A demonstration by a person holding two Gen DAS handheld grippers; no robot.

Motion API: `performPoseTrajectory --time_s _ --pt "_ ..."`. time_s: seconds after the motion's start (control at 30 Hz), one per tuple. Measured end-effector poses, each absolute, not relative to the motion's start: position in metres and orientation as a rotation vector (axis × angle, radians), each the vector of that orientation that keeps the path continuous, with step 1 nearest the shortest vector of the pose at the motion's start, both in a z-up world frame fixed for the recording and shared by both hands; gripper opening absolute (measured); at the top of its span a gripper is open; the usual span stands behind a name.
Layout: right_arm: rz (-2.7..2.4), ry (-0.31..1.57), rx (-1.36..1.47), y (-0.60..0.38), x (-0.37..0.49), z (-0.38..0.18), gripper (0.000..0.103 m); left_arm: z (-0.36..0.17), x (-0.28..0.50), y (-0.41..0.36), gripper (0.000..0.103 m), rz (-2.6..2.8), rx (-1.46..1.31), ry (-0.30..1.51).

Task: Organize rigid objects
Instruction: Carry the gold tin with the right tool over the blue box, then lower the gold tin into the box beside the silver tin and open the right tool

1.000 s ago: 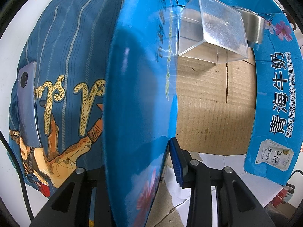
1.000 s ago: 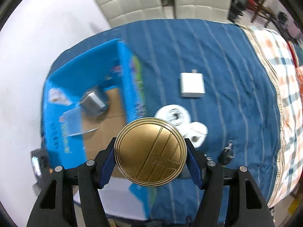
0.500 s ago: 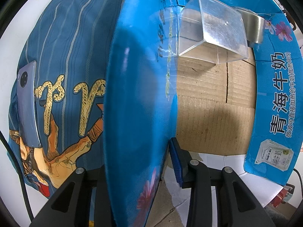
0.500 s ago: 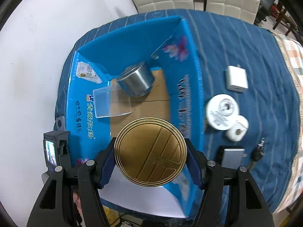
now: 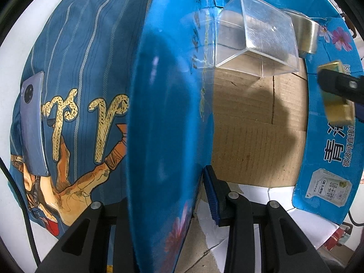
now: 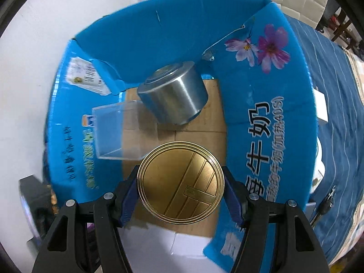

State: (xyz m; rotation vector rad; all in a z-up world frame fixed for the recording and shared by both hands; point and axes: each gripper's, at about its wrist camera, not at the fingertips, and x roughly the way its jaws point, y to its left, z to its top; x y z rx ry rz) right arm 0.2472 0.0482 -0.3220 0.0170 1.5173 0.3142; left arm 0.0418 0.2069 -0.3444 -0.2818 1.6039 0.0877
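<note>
My right gripper (image 6: 180, 191) is shut on a round gold tin (image 6: 180, 183) and holds it above the brown floor of the blue cardboard box (image 6: 268, 122). The tin and right gripper also show at the right edge of the left wrist view (image 5: 336, 104). Inside the box lie a silver metal tin (image 6: 175, 99) on its side and a clear plastic box (image 6: 116, 132). My left gripper (image 5: 166, 182) is shut on the box's blue side wall (image 5: 163, 113); its left finger is hidden behind the wall. The clear box (image 5: 257, 36) and silver tin (image 5: 307, 34) show at the box's far end.
A grey phone (image 5: 33, 122) lies on the blue striped cloth (image 5: 91, 34) outside the box, to the left. A white charger (image 6: 320, 107), white round items and a key (image 6: 326, 202) lie on the cloth to the right of the box. White chairs stand behind the table.
My right gripper has carried the gold tin from over the cloth to over the box and lower into it. It now enters the left wrist view. The left gripper has not moved.
</note>
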Motion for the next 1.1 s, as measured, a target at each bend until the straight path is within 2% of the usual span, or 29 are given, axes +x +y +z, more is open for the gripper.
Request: performPoseTrajectory --time_s 0.67,1.1 --pt "0.185 1.583 0.027 0.072 0.267 -0.382 0.069 -0.35 0.047 0.206 0.033 0.071 -0.266 1.613" --pt "0.247 1.664 0.037 0.075 0.284 -0.386 0.072 -0.352 0.047 0.21 0.033 0.068 -0.269 1.618"
